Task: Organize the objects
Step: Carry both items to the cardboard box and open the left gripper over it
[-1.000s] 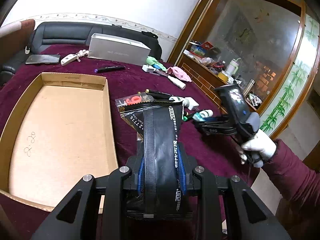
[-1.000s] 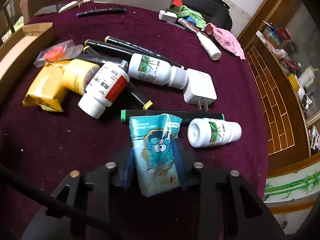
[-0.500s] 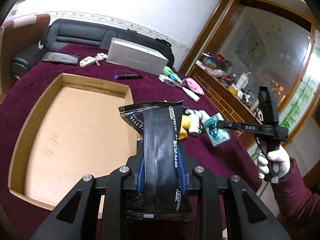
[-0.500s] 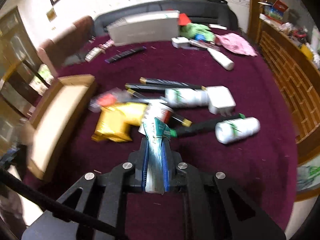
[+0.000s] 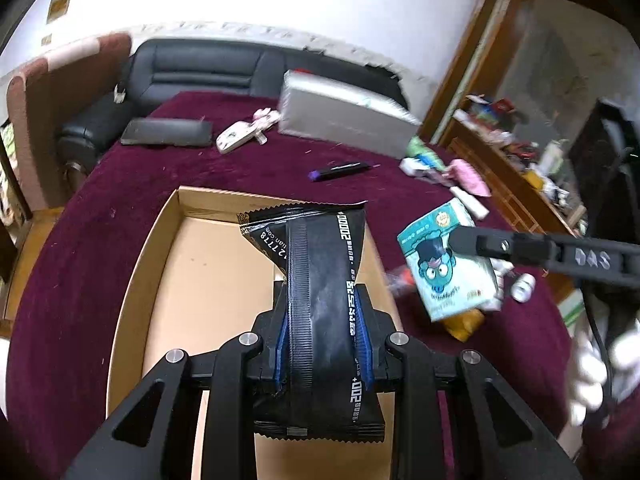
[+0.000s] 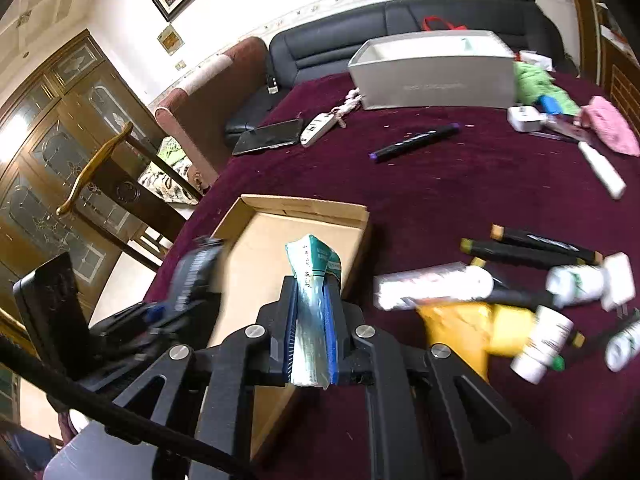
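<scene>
My left gripper (image 5: 323, 308) is shut on a black snack packet (image 5: 316, 280) and holds it above the open cardboard box (image 5: 160, 240). My right gripper (image 6: 313, 292) is shut on a teal cartoon packet (image 6: 312, 276), edge-on in its own view, over the box's (image 6: 304, 208) right side. In the left wrist view that teal packet (image 5: 448, 264) hangs just right of the box, held by the right gripper's fingers (image 5: 492, 244). The left gripper shows blurred in the right wrist view (image 6: 188, 280).
On the maroon tablecloth (image 6: 460, 184) lie markers (image 6: 532, 248), white bottles (image 6: 432, 284), a yellow packet (image 6: 460, 328), a white charger (image 6: 620, 280), a purple-capped pen (image 6: 412, 144), a phone (image 6: 268, 136), a grey box (image 6: 436, 72) and a pink cloth (image 6: 608, 124). A black sofa stands behind.
Both grippers have risen and swung left toward the cardboard box. The right gripper carried the teal packet from the pile to the box's right edge. The left gripper now holds the black packet over the box.
</scene>
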The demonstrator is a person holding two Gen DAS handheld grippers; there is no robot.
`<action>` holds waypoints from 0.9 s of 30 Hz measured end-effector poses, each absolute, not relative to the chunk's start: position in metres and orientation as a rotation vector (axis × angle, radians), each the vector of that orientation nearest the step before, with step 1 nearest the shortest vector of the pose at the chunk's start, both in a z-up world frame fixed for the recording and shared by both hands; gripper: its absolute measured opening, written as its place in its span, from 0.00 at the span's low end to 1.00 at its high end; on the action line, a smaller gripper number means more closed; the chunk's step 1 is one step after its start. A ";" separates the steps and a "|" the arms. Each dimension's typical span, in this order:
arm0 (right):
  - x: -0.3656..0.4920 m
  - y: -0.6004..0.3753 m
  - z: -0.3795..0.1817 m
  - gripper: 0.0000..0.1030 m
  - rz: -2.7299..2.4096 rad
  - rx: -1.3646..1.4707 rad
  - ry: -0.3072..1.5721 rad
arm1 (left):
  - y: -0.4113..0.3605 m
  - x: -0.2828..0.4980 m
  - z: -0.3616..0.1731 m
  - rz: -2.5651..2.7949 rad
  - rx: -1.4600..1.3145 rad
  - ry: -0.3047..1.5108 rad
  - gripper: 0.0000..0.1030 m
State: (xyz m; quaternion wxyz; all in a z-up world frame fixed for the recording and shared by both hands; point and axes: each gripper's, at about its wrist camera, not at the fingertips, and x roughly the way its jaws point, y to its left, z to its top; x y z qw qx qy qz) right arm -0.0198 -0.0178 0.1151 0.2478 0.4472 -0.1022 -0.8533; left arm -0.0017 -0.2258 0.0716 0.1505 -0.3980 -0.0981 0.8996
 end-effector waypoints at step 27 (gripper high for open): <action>-0.111 -0.049 0.057 0.26 -2.283 1.403 -0.544 | -0.251 -0.061 0.036 2.542 -1.277 -0.554 0.50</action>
